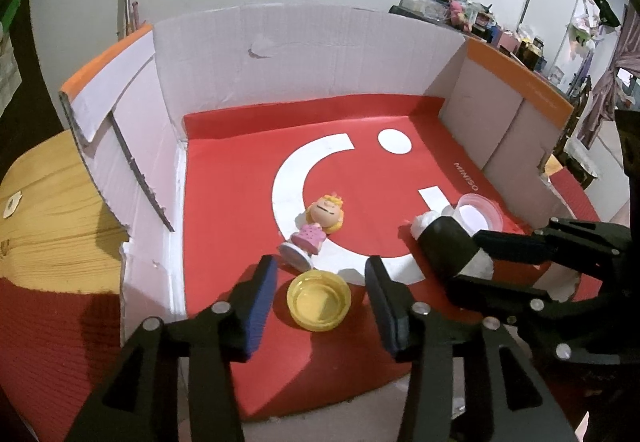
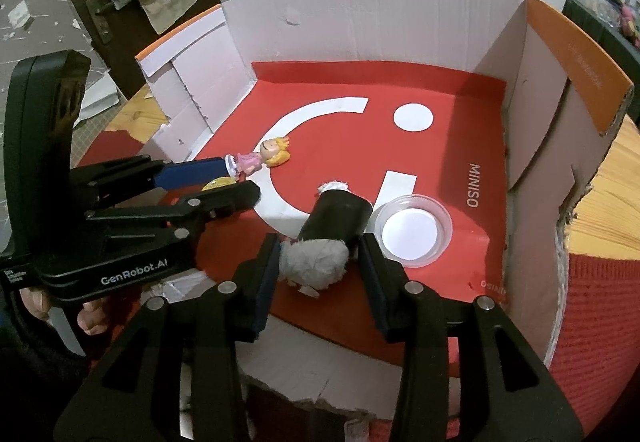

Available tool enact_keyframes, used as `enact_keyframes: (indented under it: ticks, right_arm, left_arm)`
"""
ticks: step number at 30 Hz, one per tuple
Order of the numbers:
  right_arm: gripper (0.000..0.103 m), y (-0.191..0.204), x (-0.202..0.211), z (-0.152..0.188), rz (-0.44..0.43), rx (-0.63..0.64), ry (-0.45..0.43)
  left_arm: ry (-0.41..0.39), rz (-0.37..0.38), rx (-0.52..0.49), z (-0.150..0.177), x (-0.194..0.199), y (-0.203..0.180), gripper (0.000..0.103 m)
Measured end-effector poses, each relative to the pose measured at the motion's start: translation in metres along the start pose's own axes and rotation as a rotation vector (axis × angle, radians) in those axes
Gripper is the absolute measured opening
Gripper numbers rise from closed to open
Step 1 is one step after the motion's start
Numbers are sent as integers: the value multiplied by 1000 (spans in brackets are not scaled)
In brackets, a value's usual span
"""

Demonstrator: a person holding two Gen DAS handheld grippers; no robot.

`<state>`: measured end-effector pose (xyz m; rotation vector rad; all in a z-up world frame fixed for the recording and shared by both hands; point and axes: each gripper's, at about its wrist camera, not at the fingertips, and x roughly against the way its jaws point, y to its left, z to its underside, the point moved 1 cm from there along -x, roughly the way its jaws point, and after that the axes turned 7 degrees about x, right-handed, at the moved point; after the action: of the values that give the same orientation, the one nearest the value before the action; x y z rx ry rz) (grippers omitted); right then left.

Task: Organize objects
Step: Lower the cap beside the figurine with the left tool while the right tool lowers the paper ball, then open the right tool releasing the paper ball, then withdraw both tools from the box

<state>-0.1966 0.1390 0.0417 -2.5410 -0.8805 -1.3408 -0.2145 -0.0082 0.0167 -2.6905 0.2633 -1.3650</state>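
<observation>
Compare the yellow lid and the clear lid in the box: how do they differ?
The yellow lid is tinted and translucent; the clear lid is colourless, showing white through its base. The yellow lid lies between the left gripper's fingers, untouched; the clear lid lies outside the right gripper, beside the black roll. Both are round, shallow, hollow side up.

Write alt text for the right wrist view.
Right gripper jaws stand open around a black roll stuffed with white paper, lying in a red-floored cardboard box. A clear lid sits beside it; the left gripper reaches in near a toy figure.
</observation>
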Motion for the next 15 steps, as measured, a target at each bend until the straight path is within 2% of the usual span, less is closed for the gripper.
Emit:
enact_keyframes:
  ticks: [2, 15]
  right_arm:
    - [46, 1, 2, 0, -7, -1, -4]
    - [48, 9, 19, 6, -25, 3, -38]
  left_arm:
    - [-1, -3, -1, 1, 0, -1, 50]
    - [-32, 2, 2, 6, 16, -6, 59]
